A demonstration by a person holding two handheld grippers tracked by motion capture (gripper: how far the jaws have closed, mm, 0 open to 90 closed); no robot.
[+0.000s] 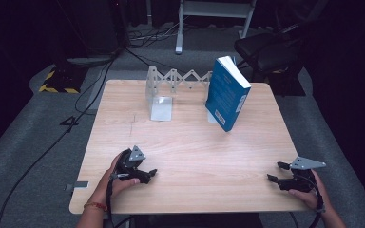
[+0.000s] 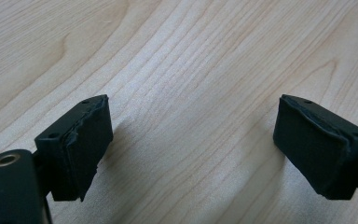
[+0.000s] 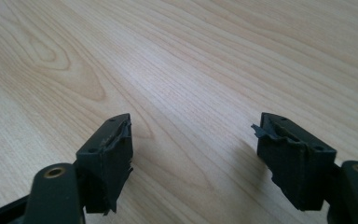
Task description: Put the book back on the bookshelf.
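A blue book [image 1: 227,94] stands tilted at the back right of the wooden table [image 1: 190,147], leaning against a white folding zigzag rack [image 1: 171,80]. My left gripper [image 1: 148,175] rests low at the front left of the table, held in a hand. In the left gripper view its jaws [image 2: 193,135] stand wide apart over bare wood with nothing between them. At the front right, near the table's edge, my right gripper [image 1: 274,171] points toward the left. The right gripper view shows this gripper [image 3: 193,140] open just above the wood, holding nothing.
A dark chair [image 1: 266,47] stands behind the table's back right corner. Cables [image 1: 100,80] trail over the grey floor at the left, beside a yellow-and-black striped base [image 1: 57,84]. White stand legs [image 1: 180,28] rise at the back.
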